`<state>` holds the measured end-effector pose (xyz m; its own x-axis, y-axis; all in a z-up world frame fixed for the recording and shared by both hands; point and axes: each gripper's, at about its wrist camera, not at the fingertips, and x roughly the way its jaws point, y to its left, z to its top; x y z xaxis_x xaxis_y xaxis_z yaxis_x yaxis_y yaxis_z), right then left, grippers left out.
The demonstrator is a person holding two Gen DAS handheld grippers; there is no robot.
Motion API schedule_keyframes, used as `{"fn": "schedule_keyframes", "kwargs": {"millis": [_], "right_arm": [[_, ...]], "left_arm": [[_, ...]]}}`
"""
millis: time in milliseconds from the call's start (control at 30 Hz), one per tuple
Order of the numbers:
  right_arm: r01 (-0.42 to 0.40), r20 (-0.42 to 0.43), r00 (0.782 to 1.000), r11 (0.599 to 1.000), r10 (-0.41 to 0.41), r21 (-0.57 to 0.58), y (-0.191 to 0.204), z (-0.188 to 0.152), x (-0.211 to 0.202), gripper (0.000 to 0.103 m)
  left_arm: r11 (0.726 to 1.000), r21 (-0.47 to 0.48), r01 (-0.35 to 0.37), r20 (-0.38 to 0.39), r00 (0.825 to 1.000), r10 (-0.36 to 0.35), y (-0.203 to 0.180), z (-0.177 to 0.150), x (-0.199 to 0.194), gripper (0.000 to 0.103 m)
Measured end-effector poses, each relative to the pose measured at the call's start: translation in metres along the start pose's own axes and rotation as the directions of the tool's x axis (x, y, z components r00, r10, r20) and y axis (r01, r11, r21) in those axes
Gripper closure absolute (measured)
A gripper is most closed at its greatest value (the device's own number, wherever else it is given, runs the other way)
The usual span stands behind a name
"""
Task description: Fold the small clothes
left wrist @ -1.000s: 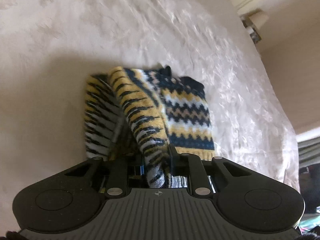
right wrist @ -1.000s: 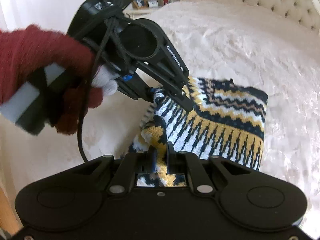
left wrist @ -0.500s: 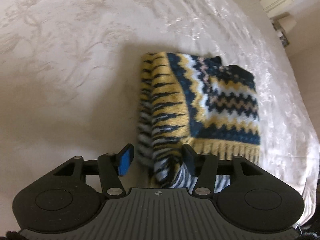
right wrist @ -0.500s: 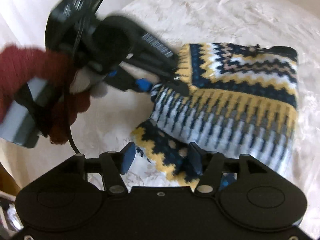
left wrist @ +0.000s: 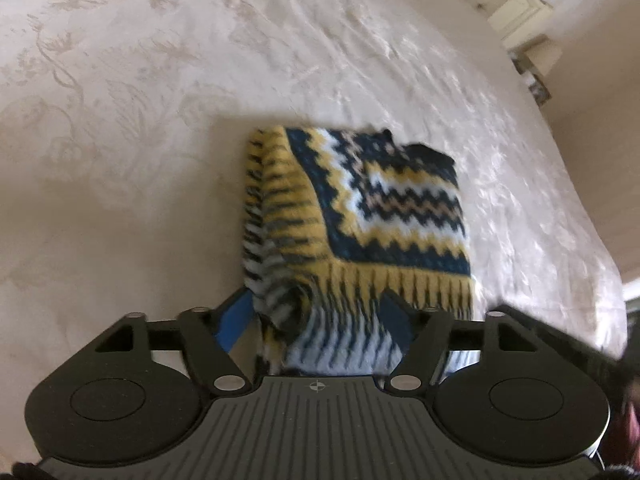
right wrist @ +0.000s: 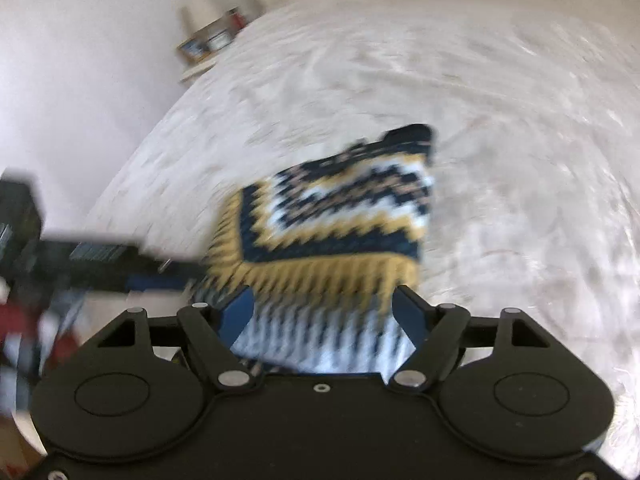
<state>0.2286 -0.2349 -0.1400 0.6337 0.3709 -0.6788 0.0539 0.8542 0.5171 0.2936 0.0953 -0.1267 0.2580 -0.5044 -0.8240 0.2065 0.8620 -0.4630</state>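
Observation:
A small knitted garment (left wrist: 384, 216) with yellow, navy and white zigzag bands lies folded into a rough square on the cream bedspread (left wrist: 160, 80). My left gripper (left wrist: 316, 314) hangs over its near left corner, jaws opening, the loose knit edge lying between the fingers without being pressed. In the right wrist view the same garment (right wrist: 340, 216) is blurred. My right gripper (right wrist: 326, 304) stands over its near edge, jaws also opening, with fabric between the blue pads (right wrist: 240, 312) but not pinched. The left gripper (right wrist: 120, 264) shows as a dark blur at the garment's left side.
The bed's tufted headboard and carved white post (left wrist: 524, 8) are at the far right. A shelf with small items (right wrist: 208, 40) stands against the wall beyond the bed. A red sleeve (right wrist: 24, 328) is at the lower left.
Both grippers have let go of the knit edge and spread their jaws. The garment has dropped flat into its fold. The right gripper has swung across and rolled; the left has shifted a little.

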Motion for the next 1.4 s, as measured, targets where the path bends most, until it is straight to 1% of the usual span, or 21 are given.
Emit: {"fn": "schedule_keyframes", "kwargs": {"millis": [33,100,167,333,467,567,667,733,767,800,867,900,933,967,1000,1033,1067,1100,1133,1267,1400], "right_arm": [[0.0,-0.001,1.0,1.0,0.0,0.031,-0.007,0.004,0.003,0.019],[-0.004,-0.004,1.0,0.997,0.005,0.076,-0.02,0.01,0.009,0.017],[-0.006,-0.015,1.0,0.994,0.008,0.108,-0.03,0.016,0.016,0.017],[-0.059,-0.037,0.997,0.978,0.067,0.198,-0.049,0.029,0.042,0.01],[-0.095,-0.056,0.992,0.959,0.114,0.268,-0.063,0.038,0.068,0.01],[-0.13,-0.08,0.983,0.939,0.163,0.318,-0.073,0.04,0.087,0.01],[-0.153,-0.112,0.973,0.928,0.201,0.341,-0.079,0.036,0.104,0.01],[-0.171,-0.116,0.967,0.92,0.225,0.354,-0.082,0.034,0.112,0.008],[-0.188,-0.108,0.964,0.913,0.242,0.363,-0.084,0.033,0.114,0.006],[-0.213,-0.097,0.959,0.903,0.266,0.373,-0.085,0.032,0.115,0.0],[-0.232,-0.088,0.954,0.893,0.286,0.385,-0.086,0.032,0.118,0.0],[-0.241,-0.088,0.951,0.89,0.296,0.386,-0.086,0.032,0.118,0.0],[-0.248,-0.09,0.948,0.888,0.304,0.386,-0.085,0.033,0.118,0.001],[-0.257,-0.096,0.944,0.886,0.316,0.386,-0.085,0.032,0.118,0.004],[-0.267,-0.108,0.937,0.882,0.332,0.388,-0.084,0.032,0.118,0.021],[-0.259,-0.133,0.934,0.885,0.331,0.387,-0.082,0.032,0.12,0.041],[-0.235,-0.149,0.94,0.9,0.307,0.368,-0.078,0.031,0.119,0.045],[-0.234,-0.148,0.943,0.908,0.299,0.347,-0.075,0.031,0.115,0.049],[-0.236,-0.143,0.943,0.908,0.3,0.348,-0.073,0.031,0.111,0.052],[-0.209,-0.139,0.954,0.92,0.267,0.333,-0.061,0.034,0.094,0.054],[-0.175,-0.16,0.958,0.929,0.236,0.325,-0.052,0.024,0.071,0.054]], "left_arm": [[1.0,0.008,-0.001,-0.011,1.0,0.001,-0.001,-0.004,0.002,0.032],[1.0,0.011,-0.02,-0.046,0.999,0.021,0.001,-0.011,0.009,0.032],[1.0,-0.01,-0.03,-0.067,0.997,0.029,0.006,-0.018,0.015,0.032],[0.998,-0.061,-0.019,-0.107,0.994,0.012,0.019,-0.026,0.029,0.032],[0.993,-0.111,0.047,-0.148,0.987,-0.064,0.024,-0.028,0.044,0.032],[0.991,-0.118,0.067,-0.163,0.983,-0.086,0.024,-0.027,0.057,0.03],[0.984,-0.141,0.109,-0.177,0.975,-0.133,0.026,-0.024,0.07,0.023],[0.979,-0.149,0.137,-0.182,0.97,-0.163,0.025,-0.02,0.077,0.019],[0.978,-0.149,0.145,-0.185,0.968,-0.172,0.024,-0.019,0.08,0.018],[0.976,-0.152,0.158,-0.19,0.964,-0.186,0.024,-0.018,0.083,0.012],[0.967,-0.173,0.185,-0.192,0.957,-0.218,0.025,-0.015,0.085,0.012],[0.959,-0.187,0.215,-0.185,0.951,-0.249,0.026,-0.015,0.085,0.015],[0.946,-0.207,0.251,-0.177,0.941,-0.288,0.028,-0.016,0.087,0.031],[0.929,-0.236,0.285,-0.177,0.927,-0.329,0.03,-0.016,0.088,0.04],[0.917,-0.259,0.304,-0.181,0.917,-0.356,0.031,-0.017,0.09,0.049],[0.913,-0.262,0.312,-0.188,0.912,-0.365,0.03,-0.019,0.09,0.052],[0.918,-0.24,0.317,-0.196,0.91,-0.365,0.027,-0.02,0.089,0.052],[0.923,-0.211,0.321,-0.202,0.91,-0.362,0.023,-0.021,0.087,0.054],[0.925,-0.189,0.328,-0.208,0.908,-0.365,0.019,-0.023,0.084,0.054],[0.912,-0.174,0.372,-0.224,0.887,-0.405,0.005,-0.036,0.072,0.054],[0.906,-0.139,0.399,-0.268,0.866,-0.423,-0.019,-0.072,0.056,0.054]]}}
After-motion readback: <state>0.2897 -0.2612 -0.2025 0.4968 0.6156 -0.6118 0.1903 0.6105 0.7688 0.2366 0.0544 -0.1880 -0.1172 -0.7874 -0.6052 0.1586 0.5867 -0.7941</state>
